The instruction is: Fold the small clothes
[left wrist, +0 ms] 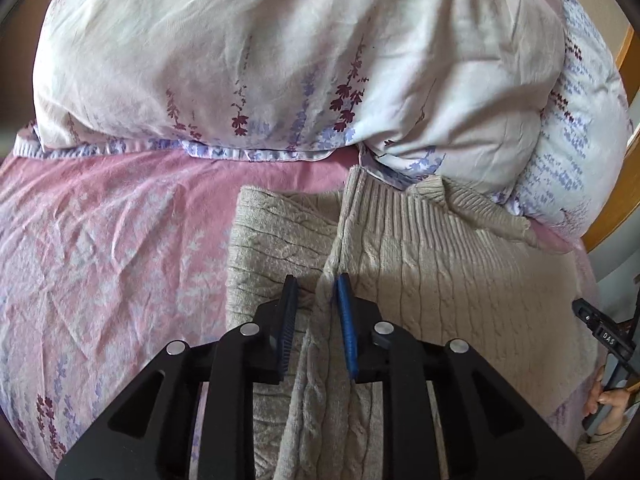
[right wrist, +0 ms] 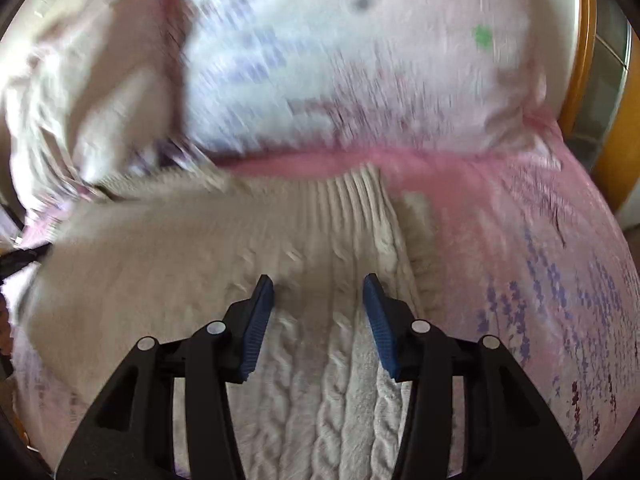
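A beige cable-knit sweater lies on the pink floral bedsheet. In the left wrist view my left gripper has its blue pads narrowly apart around a raised fold of the sweater's edge, which runs between them and hangs down toward the camera. In the right wrist view, which is motion-blurred, the sweater lies flat with its ribbed hem toward the pillows. My right gripper is open and empty just above the knit, near its right edge.
A white floral duvet is bunched at the back of the bed. A pillow lies behind the sweater. A wooden bed frame runs along the right. The other hand-held gripper and a hand show at the far right.
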A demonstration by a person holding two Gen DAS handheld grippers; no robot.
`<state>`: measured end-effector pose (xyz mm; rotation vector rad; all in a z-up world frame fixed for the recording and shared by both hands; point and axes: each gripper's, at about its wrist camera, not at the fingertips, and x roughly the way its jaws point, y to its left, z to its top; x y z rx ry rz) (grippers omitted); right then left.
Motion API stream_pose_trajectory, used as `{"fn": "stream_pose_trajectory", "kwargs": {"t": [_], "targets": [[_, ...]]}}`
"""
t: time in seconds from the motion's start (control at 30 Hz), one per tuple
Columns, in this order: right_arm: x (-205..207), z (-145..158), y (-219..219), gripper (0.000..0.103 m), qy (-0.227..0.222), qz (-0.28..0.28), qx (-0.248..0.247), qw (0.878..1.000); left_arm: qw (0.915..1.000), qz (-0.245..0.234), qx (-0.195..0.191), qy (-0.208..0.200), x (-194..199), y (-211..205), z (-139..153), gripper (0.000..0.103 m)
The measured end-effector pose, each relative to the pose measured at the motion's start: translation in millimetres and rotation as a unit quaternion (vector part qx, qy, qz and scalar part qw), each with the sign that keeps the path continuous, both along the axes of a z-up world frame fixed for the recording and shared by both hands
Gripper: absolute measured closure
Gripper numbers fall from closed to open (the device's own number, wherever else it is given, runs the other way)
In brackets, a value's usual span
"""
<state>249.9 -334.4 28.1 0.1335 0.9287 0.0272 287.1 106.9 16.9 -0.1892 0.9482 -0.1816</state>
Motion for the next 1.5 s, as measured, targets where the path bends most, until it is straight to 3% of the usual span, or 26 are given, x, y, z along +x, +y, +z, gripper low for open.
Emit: {"fn": "stream_pose_trajectory", "kwargs": {"t": [0.17,0.3,0.4,0.53,0.63,0.73,0.83,0.9,0.97,1.0,1.03,1.1,1.2,1.23,1.3,1.33,1.43,1.5], "targets": [[1.5,-7.8,1.1,0.043,0.003,-0.009,-0.003,1.000,0.9996,0.004,0.028,-0.005,5.6,-7.8,1.4,0.083],[-16.6,-2.9,2.5,0.044,-0.014,-0.006,0.010,1.000,1.0000,0.000,-0.003,-0.009,-6.1,6.2,11.8,0.082],[-21.3,3.1,12.1,0.043,-0.023,0.007,0.013,1.000,0.9991,0.003,-0.040,-0.010,-15.2,23.1,20.7,0.073],[-19.8,10.9,26.1,0.043,-0.039,0.023,0.019,0.999,0.9981,-0.014,-0.049,-0.034,-30.3,24.8,34.4,0.071],[-18.2,16.2,45.3,0.043,-0.040,0.049,0.035,0.997,0.9951,-0.060,-0.049,-0.061,-46.3,1.5,47.5,0.069],[-20.3,19.4,75.2,0.042,-0.046,0.097,0.037,0.994,0.9898,-0.120,-0.039,-0.066,-57.5,-43.5,50.2,0.059],[-22.9,20.7,116.7,0.035,-0.057,0.147,0.005,0.987,0.9823,-0.174,-0.024,-0.064,-68.5,-84.8,46.3,0.054],[-19.1,12.7,132.8,0.033,-0.043,0.154,-0.037,0.986,0.9805,-0.186,0.014,-0.061,-67.0,-110.8,36.1,0.053],[-13.4,-2.0,135.8,0.028,-0.020,0.144,-0.072,0.987,0.9816,-0.176,0.061,-0.044,-58.3,-123.2,18.3,0.053],[-12.7,-5.5,125.9,0.024,-0.025,0.136,-0.053,0.989,0.9829,-0.169,0.068,-0.030,-52.4,-122.7,8.7,0.053],[-12.3,-6.9,117.8,0.021,-0.024,0.130,-0.039,0.990,0.9836,-0.168,0.055,-0.036,-50.7,-118.0,6.0,0.053],[-16.0,-2.6,96.6,0.026,-0.026,0.106,-0.009,0.994,0.9854,-0.164,0.027,-0.037,-49.7,-108.3,6.5,0.053],[-29.5,8.3,67.2,0.027,-0.046,0.058,-0.012,0.997,0.9885,-0.147,0.002,-0.036,-52.6,-96.8,11.0,0.053],[-30.5,6.8,56.6,0.027,-0.043,0.040,-0.014,0.998,0.9890,-0.143,0.004,-0.036,-53.0,-95.6,10.1,0.053],[-21.9,-14.4,36.0,0.025,0.013,0.009,-0.017,1.000,0.9894,-0.141,0.000,-0.036,-51.2,-94.8,5.1,0.053],[-23.3,-18.3,30.7,0.020,0.006,0.013,-0.001,1.000,0.9895,-0.138,0.004,-0.040,-51.1,-96.9,3.4,0.053],[-24.3,-17.6,35.1,0.017,0.004,0.013,-0.017,1.000,0.9891,-0.137,0.029,-0.045,-51.8,-105.9,4.6,0.052],[-21.6,-16.6,33.9,0.017,0.011,0.012,-0.011,1.000,0.9894,-0.137,0.021,-0.042,-55.5,-98.5,9.0,0.052]]}}
